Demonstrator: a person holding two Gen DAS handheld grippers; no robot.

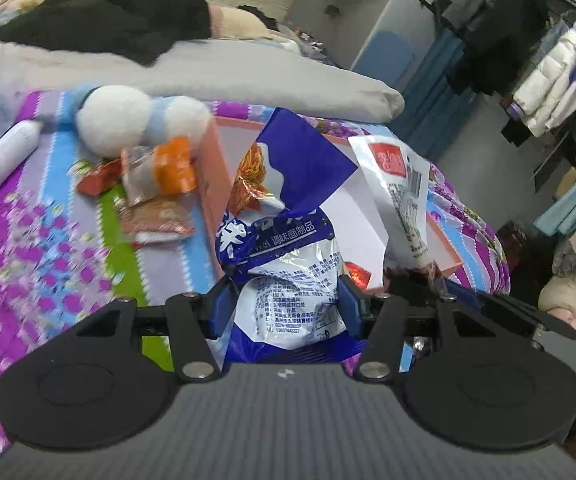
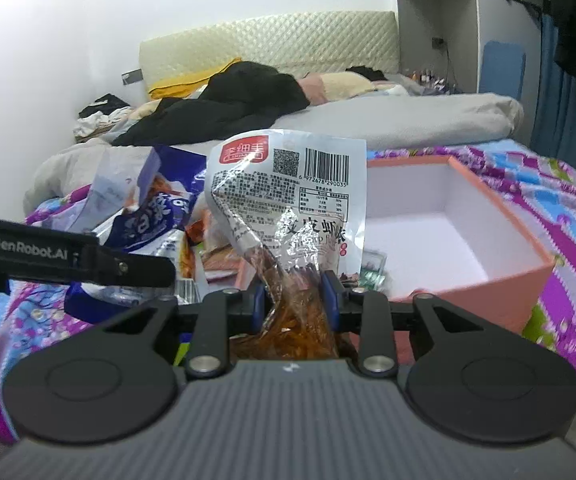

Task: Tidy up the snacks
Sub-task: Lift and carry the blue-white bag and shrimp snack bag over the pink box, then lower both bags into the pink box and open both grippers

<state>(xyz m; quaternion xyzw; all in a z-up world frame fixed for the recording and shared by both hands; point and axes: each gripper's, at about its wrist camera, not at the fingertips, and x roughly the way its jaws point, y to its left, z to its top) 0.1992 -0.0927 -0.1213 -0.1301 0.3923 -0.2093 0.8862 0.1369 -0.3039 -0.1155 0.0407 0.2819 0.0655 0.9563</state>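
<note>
My left gripper (image 1: 288, 304) is shut on a blue and white snack bag (image 1: 288, 248), held up in front of the pink box (image 1: 214, 168). My right gripper (image 2: 293, 304) is shut on a clear snack bag (image 2: 288, 200) with a white label and orange strips inside, held at the left edge of the pink box (image 2: 487, 276), whose white inside shows a few small packets. The clear bag also shows in the left wrist view (image 1: 399, 184), over the box. The blue bag also shows in the right wrist view (image 2: 148, 208), with the left gripper's arm (image 2: 68, 256) beside it.
Several small orange and red snack packets (image 1: 156, 188) lie on the flowered bedspread (image 1: 28, 248) left of the box. A white and blue plush toy (image 1: 128, 120) and a white tube (image 1: 0, 164) lie beyond them. A grey duvet (image 2: 407, 120) and black clothes (image 2: 228, 100) lie behind.
</note>
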